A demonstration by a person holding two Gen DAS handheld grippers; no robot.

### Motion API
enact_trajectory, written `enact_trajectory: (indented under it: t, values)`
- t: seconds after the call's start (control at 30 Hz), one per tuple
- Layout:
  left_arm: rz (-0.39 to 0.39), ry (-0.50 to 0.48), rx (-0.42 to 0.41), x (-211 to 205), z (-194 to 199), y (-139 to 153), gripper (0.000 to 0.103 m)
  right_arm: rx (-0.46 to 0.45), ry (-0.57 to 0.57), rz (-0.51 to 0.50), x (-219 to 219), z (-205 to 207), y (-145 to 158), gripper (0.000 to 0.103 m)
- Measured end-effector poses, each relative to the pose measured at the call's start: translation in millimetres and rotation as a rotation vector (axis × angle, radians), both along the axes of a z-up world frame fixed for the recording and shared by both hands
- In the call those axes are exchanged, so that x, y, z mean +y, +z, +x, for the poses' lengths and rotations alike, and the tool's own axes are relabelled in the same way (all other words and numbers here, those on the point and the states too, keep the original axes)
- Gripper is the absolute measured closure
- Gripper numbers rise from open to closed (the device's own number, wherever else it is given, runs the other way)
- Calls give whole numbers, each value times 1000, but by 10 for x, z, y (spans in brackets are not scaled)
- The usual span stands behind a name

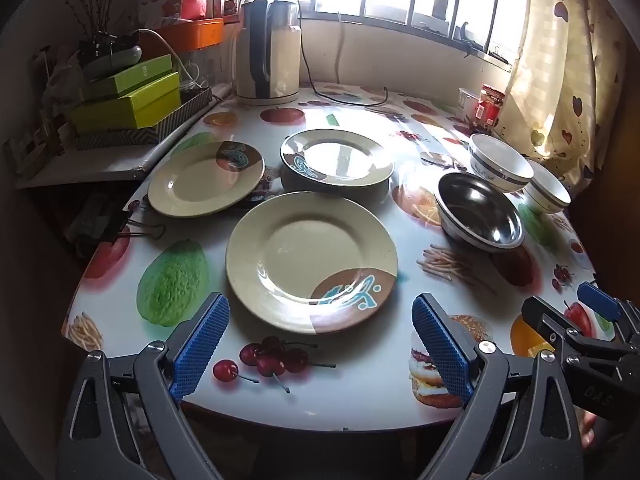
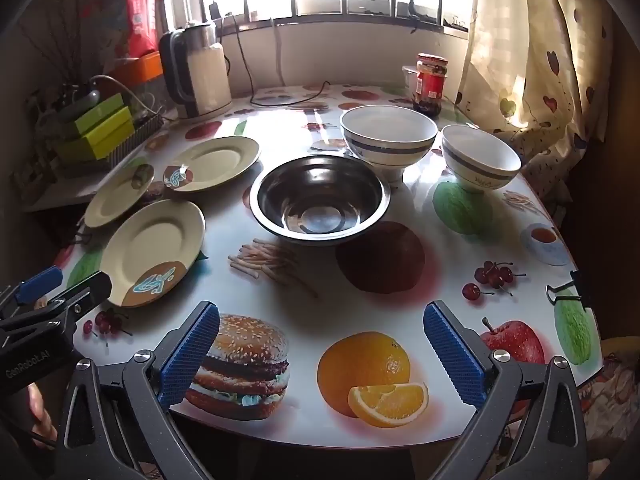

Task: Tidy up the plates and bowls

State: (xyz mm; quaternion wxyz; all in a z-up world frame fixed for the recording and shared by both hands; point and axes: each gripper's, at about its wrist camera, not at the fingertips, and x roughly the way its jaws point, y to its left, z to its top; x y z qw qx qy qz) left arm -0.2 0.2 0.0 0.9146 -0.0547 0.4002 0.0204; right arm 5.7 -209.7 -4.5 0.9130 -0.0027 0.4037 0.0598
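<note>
Three cream plates with brown-and-teal corners lie on the fruit-print table: a near one [image 1: 308, 260] [image 2: 154, 250], a left one [image 1: 206, 178] [image 2: 118, 194], and a far one [image 1: 338, 158] [image 2: 218, 162]. A steel bowl [image 1: 480, 210] [image 2: 320, 198] sits in the middle right. Two white bowls with dark bands, one larger [image 1: 500, 168] [image 2: 388, 136] and one smaller [image 1: 548, 192] [image 2: 480, 160], stand behind it. My left gripper [image 1: 320, 344] is open and empty just before the near plate. My right gripper [image 2: 320, 352] is open and empty over the table's front edge.
An electric kettle [image 1: 268, 48] [image 2: 200, 72] with its cord stands at the back. Green boxes [image 1: 132, 96] are stacked on a side shelf at left. A red-labelled jar [image 1: 490, 106] [image 2: 430, 82] is near the curtain. Binder clips [image 1: 120, 228] [image 2: 568, 288] grip the tablecloth edges.
</note>
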Motion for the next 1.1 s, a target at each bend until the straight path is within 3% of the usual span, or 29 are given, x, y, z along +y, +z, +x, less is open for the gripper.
enact_trajectory:
  t: [0.27,0.47,0.6,0.73,0.93,1.1]
  values:
    - [5,0,5,-39,0,43,10,-14,19,14,5,15,30,0]
    - [-33,14,21,47,17,2,10,-30,60,15,70,25,27,0]
    - [3,21,-1,39,16,64,10,-33,74,17,100,52,42,0]
    - [-10,7,-3,57,55,106,10,-58,97,28,121,59,100,0]
    - [0,4,2,72,76,138,10,-72,35,-31,146,78,172,0]
    - [-22,-22,0,63,74,167,10,-56,52,19,136,76,202,0]
